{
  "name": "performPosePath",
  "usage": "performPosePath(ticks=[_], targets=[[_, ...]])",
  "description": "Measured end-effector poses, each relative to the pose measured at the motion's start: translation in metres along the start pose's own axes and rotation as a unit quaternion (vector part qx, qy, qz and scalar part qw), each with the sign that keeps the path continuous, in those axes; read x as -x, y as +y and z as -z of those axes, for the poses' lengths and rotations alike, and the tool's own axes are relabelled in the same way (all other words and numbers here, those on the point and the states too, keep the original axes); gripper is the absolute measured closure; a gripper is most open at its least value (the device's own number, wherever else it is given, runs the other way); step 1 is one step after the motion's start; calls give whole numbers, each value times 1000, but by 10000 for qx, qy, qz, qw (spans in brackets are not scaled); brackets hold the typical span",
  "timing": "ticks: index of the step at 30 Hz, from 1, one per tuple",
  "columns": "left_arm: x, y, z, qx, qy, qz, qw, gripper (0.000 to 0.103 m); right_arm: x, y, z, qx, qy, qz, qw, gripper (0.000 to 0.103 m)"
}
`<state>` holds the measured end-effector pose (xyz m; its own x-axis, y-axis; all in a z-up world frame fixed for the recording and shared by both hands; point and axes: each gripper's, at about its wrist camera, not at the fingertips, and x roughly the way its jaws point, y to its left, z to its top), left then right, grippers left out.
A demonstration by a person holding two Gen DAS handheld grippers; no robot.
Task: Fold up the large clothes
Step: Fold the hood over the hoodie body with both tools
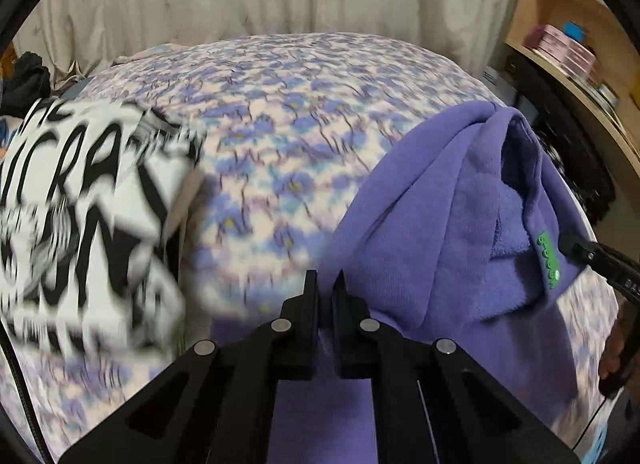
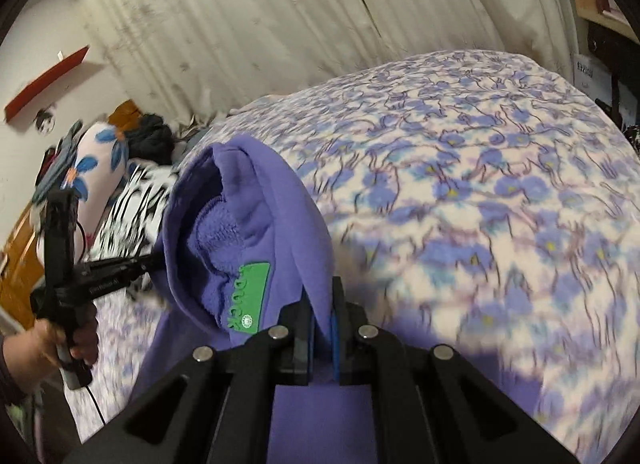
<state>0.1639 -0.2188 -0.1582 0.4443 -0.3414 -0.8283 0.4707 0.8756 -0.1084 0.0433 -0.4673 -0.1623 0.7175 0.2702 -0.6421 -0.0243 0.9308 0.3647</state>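
Both tongs, left and right, pinched the purple hoodie, which hung stretched sideways between them over the bed.

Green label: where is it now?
On the purple hoodie, at its neck opening: low centre-left in the right wrist view, far right in the left wrist view, near the right gripper.

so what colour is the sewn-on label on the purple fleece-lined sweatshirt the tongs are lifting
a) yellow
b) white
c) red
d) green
d, the purple fleece-lined sweatshirt carries a green label at its edge, also seen from the left wrist view.
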Motion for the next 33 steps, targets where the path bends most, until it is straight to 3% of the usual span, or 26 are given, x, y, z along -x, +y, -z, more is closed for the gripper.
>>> performPosePath(ticks=[5,10,15,21,26,28,30,31,33], targets=[[15,8,84,-478,191,20,9987,100,17,9,76,-12,359,320,9988,93],[11,11,143,-416,600,17,9973,99,21,3,137,-537,881,538,9932,88],[12,28,179,-180,953,19,9953,99,34,3,167,-836,981,608,9898,88],[26,33,192,85,1024,321,9942,92,46,12,176,-967,917,562,9895,88],[30,36,191,616,1188,1203,9837,76,55,22,178,-1169,955,293,9881,85],[33,33,189,790,1199,1576,9770,60,61,24,179,-1361,900,10,9866,71],[36,30,188,933,1126,1900,9708,51,66,25,181,-1522,780,-237,9850,63],[36,27,188,985,1079,2069,9674,50,66,25,182,-1598,731,-322,9839,57],[32,24,187,1014,1052,2235,9637,50,63,26,183,-1695,699,-441,9821,56]])
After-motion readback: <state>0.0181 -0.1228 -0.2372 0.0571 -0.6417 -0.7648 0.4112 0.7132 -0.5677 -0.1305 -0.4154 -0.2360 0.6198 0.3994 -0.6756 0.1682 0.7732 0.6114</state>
